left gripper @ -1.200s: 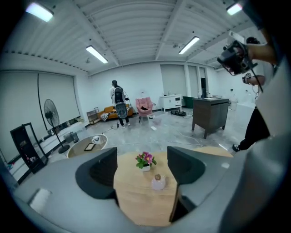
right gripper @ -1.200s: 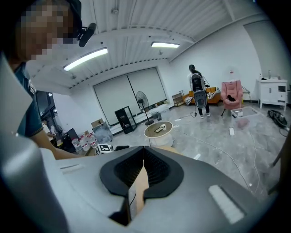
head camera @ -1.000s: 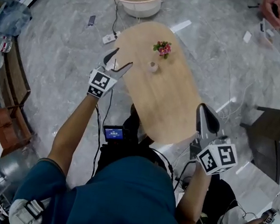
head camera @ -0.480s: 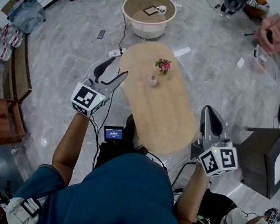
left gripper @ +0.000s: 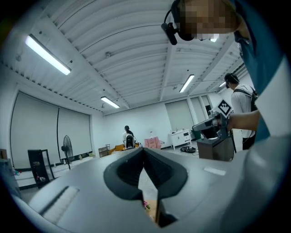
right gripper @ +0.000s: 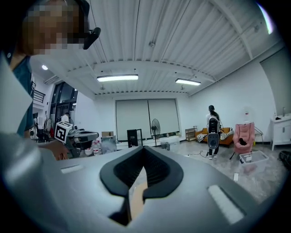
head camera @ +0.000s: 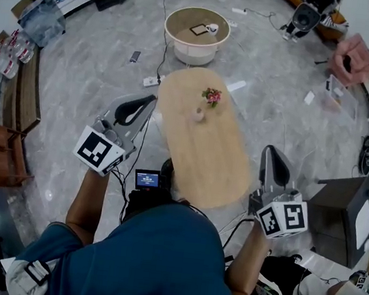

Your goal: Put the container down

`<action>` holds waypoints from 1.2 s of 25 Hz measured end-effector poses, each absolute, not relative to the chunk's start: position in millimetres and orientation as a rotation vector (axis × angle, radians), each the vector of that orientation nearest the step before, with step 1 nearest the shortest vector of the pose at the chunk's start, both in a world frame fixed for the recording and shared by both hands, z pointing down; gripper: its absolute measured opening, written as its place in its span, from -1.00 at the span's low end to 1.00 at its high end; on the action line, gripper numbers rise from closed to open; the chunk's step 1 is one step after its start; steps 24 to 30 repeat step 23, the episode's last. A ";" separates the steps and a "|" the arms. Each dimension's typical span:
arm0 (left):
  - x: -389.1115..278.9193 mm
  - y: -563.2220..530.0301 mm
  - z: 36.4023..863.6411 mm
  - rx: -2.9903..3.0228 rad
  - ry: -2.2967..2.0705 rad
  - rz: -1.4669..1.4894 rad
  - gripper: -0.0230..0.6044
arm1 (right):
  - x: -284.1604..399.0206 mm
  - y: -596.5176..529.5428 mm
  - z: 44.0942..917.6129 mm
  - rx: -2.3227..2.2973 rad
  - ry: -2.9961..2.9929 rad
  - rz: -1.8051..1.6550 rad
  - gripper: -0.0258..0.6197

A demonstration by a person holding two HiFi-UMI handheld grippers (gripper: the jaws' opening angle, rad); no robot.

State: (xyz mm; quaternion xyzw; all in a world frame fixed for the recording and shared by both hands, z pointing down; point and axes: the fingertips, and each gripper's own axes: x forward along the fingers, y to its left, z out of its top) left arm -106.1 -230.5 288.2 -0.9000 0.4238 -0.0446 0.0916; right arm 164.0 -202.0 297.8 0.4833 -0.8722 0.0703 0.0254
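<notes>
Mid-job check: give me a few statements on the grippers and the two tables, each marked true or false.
1. The left gripper holds the small container. False: its jaws have just closed with nothing between them, and the small container stands on the oval table.
2. The flowers stand on the oval table. True.
3. The right gripper is shut and empty. True.
4. The round white table beyond the oval one is bare. False: a dark card lies on it.
</notes>
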 end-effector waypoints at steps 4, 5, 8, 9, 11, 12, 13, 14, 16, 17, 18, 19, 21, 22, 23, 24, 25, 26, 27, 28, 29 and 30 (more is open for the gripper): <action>-96.8 -210.9 282.1 -2.745 1.216 -0.081 -0.93 | 162.8 -190.3 294.2 1.465 -2.710 0.206 -0.90; -94.5 -208.4 282.5 -2.754 1.212 -0.085 -0.93 | 163.2 -188.4 294.0 1.463 -2.710 0.209 -0.90; -88.0 -202.3 286.7 -2.753 1.202 -0.113 -0.93 | 166.5 -183.1 295.1 1.463 -2.709 0.212 -0.90; -86.0 -200.8 288.1 -2.754 1.197 -0.116 -0.93 | 168.0 -181.6 295.6 1.465 -2.709 0.211 -0.90; -82.7 -198.1 291.0 -2.759 1.189 -0.121 -0.93 | 171.0 -178.5 296.1 1.470 -2.707 0.208 -0.90; -81.3 -196.8 292.1 -2.762 1.186 -0.123 -0.93 | 172.3 -176.9 296.0 1.472 -2.706 0.207 -0.90; -80.1 -195.9 293.0 -2.766 1.182 -0.125 -0.93 | 173.3 -175.6 295.8 1.473 -2.704 0.207 -0.90; -78.9 -195.6 293.8 -2.770 1.178 -0.127 -0.93 | 174.2 -174.8 295.5 1.474 -2.704 0.208 -0.90; -76.4 -196.0 295.7 -2.775 1.173 -0.135 -0.93 | 176.1 -174.3 295.4 1.476 -2.702 0.211 -0.90; -75.0 -196.3 296.6 -2.776 1.172 -0.139 -0.93 | 177.3 -174.2 295.5 1.476 -2.702 0.212 -0.90; -73.5 -196.5 297.3 -2.778 1.170 -0.141 -0.93 | 178.6 -174.2 295.7 1.477 -2.703 0.212 -0.90; -71.8 -196.8 297.7 -2.779 1.169 -0.142 -0.93 | 180.2 -174.3 295.7 1.478 -2.703 0.213 -0.90; -67.7 -197.7 298.0 -2.780 1.166 -0.147 -0.93 | 184.2 -174.7 295.6 1.480 -2.702 0.216 -0.90; -65.6 -198.3 298.2 -2.780 1.165 -0.149 -0.93 | 186.4 -175.0 295.5 1.481 -2.701 0.218 -0.90; -63.5 -198.9 298.3 -2.780 1.164 -0.152 -0.93 | 188.6 -175.4 295.4 1.482 -2.700 0.220 -0.90; -63.5 -198.9 298.3 -2.780 1.164 -0.152 -0.93 | 188.6 -175.4 295.4 1.482 -2.700 0.220 -0.90; -63.5 -198.9 298.3 -2.780 1.164 -0.152 -0.93 | 188.6 -175.4 295.4 1.482 -2.700 0.220 -0.90; -63.5 -198.9 298.3 -2.780 1.164 -0.152 -0.93 | 188.6 -175.4 295.4 1.482 -2.700 0.220 -0.90; -63.5 -198.9 298.3 -2.780 1.164 -0.152 -0.93 | 188.6 -175.4 295.4 1.482 -2.700 0.220 -0.90; -63.5 -198.9 298.3 -2.780 1.164 -0.152 -0.93 | 188.6 -175.4 295.4 1.482 -2.700 0.220 -0.90; -63.5 -198.9 298.3 -2.780 1.164 -0.152 -0.93 | 188.6 -175.4 295.4 1.482 -2.700 0.220 -0.90; -63.5 -198.9 298.3 -2.780 1.164 -0.152 -0.93 | 188.6 -175.4 295.4 1.482 -2.700 0.220 -0.90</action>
